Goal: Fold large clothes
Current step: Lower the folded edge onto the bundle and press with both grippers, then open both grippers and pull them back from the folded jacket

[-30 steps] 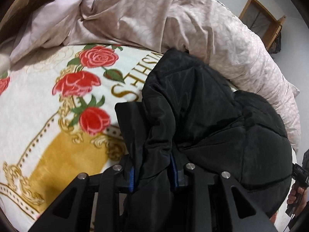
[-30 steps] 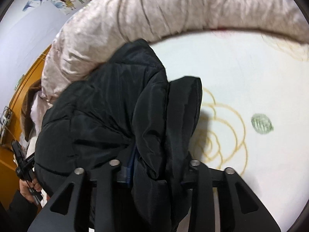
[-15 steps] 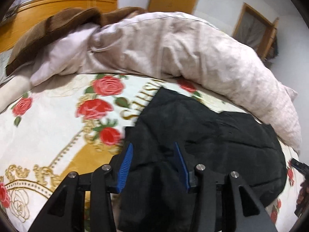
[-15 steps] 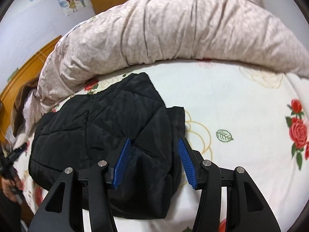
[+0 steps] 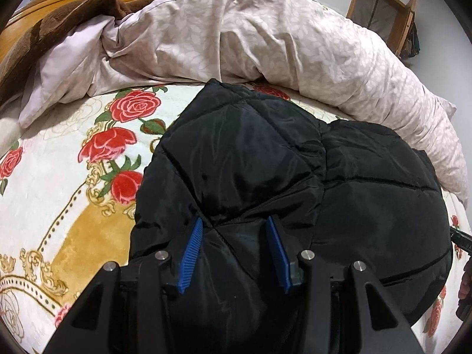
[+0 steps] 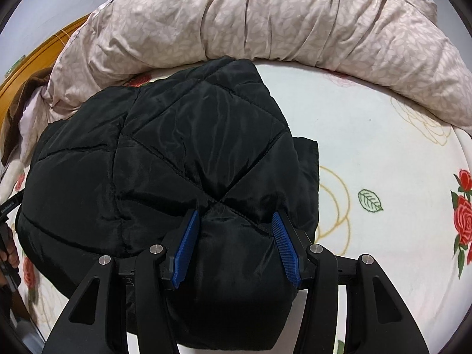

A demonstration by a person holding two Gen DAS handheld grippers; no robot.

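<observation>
A black quilted puffer jacket [image 5: 265,159] lies folded in a thick bundle on a rose-patterned blanket [image 5: 59,177]. It also shows in the right wrist view [image 6: 183,153]. My left gripper [image 5: 234,224] is open, its blue pads spread just above the jacket's near left part. My right gripper [image 6: 236,219] is open too, its pads spread over the jacket's near right part. Neither holds any fabric.
A long pale pink duvet [image 5: 265,35] is heaped along the far side of the bed and shows in the right wrist view [image 6: 265,23]. A brown blanket [image 5: 59,14] and a wooden headboard [image 5: 17,26] lie at the far left. White blanket [image 6: 383,162] lies right of the jacket.
Both grippers were shut on bunched jacket fabric and have opened and let it go. The jacket has dropped and now lies flatter on the bed.
</observation>
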